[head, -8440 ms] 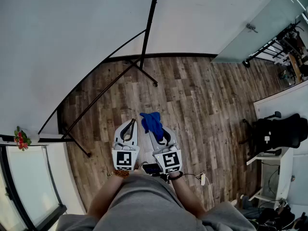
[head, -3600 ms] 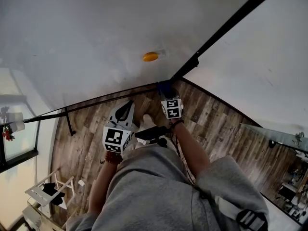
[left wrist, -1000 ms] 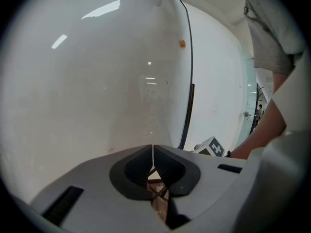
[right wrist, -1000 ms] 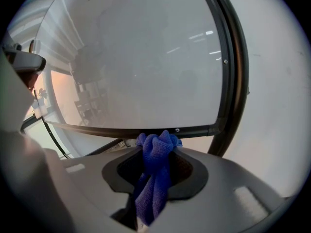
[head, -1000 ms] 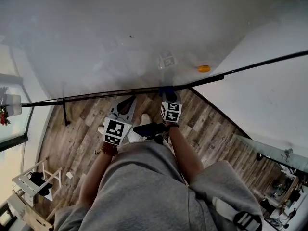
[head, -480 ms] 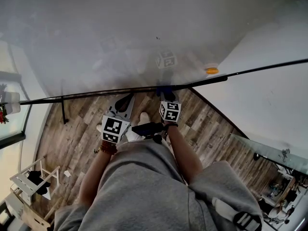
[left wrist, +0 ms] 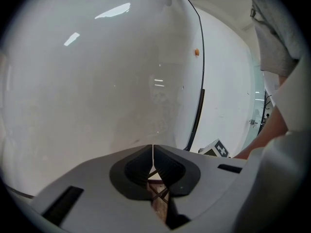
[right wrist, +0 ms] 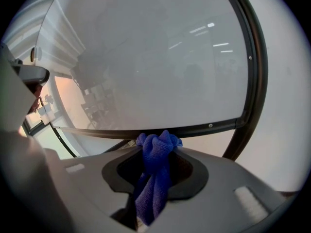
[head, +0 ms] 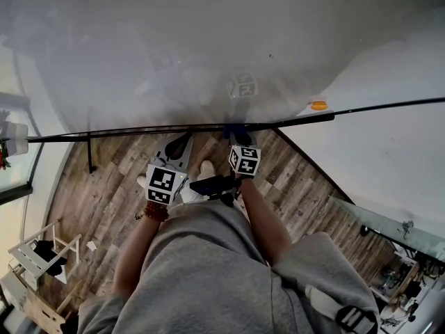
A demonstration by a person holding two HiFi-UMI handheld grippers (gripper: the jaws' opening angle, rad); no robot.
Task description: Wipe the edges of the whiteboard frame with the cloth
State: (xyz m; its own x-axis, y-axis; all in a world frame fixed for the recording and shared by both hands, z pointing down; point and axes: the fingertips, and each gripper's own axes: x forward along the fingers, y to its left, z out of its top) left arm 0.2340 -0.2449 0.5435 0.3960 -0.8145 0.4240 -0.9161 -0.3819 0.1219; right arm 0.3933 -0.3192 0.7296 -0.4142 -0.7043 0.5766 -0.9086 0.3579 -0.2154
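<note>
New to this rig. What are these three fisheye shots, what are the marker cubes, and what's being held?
There is no robot here. A person holds a two-jaw gripper in each hand, and the marker cubes are part of those grippers. The head view comes from a camera on the person's head, looking down at the wood floor and a whiteboard. The other two cameras ride on the grippers and look along their jaws. The left gripper is shut and empty. The right gripper is shut on a blue cloth, held at the lower edge of the black whiteboard frame. A small orange object sits on the board.
</note>
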